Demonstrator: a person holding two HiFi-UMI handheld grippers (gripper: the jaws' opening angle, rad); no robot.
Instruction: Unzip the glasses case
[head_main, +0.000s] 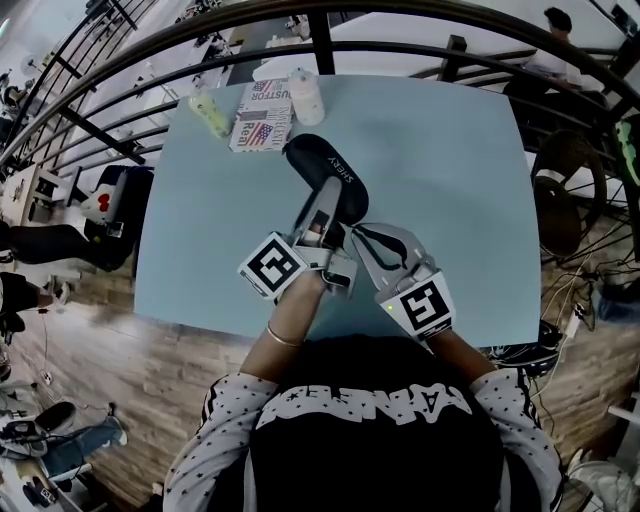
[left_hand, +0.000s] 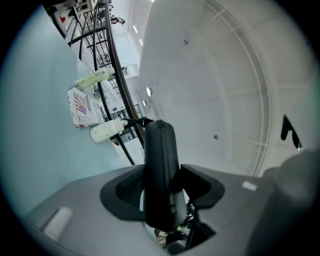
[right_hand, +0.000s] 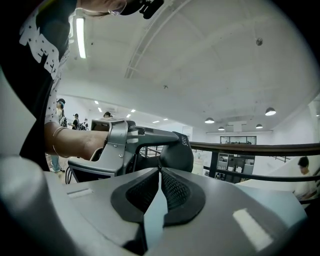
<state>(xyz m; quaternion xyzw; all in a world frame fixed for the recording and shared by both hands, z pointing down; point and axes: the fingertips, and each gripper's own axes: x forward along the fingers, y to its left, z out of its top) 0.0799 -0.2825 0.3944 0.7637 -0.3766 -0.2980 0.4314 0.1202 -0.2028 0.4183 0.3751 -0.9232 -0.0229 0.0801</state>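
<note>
A black oval glasses case lies lengthwise on the pale blue table, with white lettering on its lid. My left gripper is shut on the case's near end. In the left gripper view the case stands on edge, clamped between the pads. My right gripper sits just right of the left one, tips toward the case's near end. In the right gripper view its jaws meet at the tips right before the case. Whether a zip pull is pinched there cannot be seen.
At the table's far edge stand a pale green bottle, a printed flat packet and a white bottle. A dark curved railing runs behind the table. The near table edge is close to the person's body.
</note>
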